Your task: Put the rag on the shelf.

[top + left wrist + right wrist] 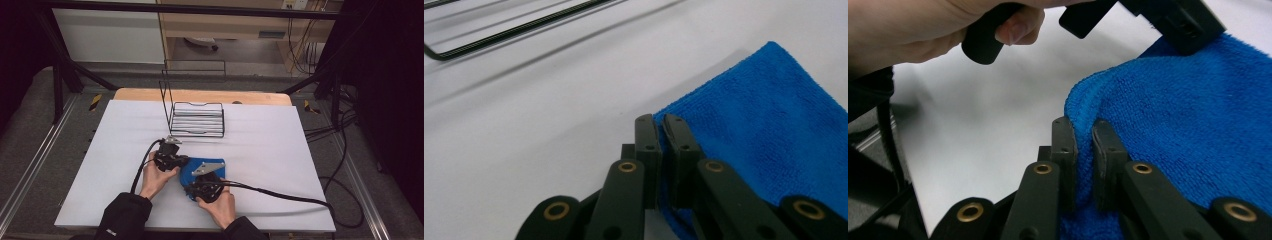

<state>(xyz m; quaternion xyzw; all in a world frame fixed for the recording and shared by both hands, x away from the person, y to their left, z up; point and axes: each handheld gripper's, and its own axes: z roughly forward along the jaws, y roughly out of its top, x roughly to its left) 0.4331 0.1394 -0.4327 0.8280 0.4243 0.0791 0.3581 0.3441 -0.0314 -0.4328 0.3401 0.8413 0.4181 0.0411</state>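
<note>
The person's two hands are closest, low down at the near edge of the white table [280, 150]. Each hand holds a black claw. The left gripper [658, 120] is pinching one edge of a blue cloth [774, 125], its jaws pressed nearly together with the cloth's edge between them. The right gripper [1082, 125] is doing the same thing on another edge, where the cloth has bunched up into a soft fold (you can see the fuzzy loops right against the black jaws).

The blue cloth lies on the table near the person, between the two claws, mostly flat but lifted a bit where it is held.

It looks to me like the person is folding the cloth, or picking it up by two edges. To do it well, I think both claws should stay shut tight and move together, at the same height, so the cloth does not slip out or twist. Going slowly would help keep the edges lined up.

Farther back on the table stands a black wire rack [197, 120], well apart from the cloth. Nothing is in it that I can see; I can look right through its bars to the table.
</note>
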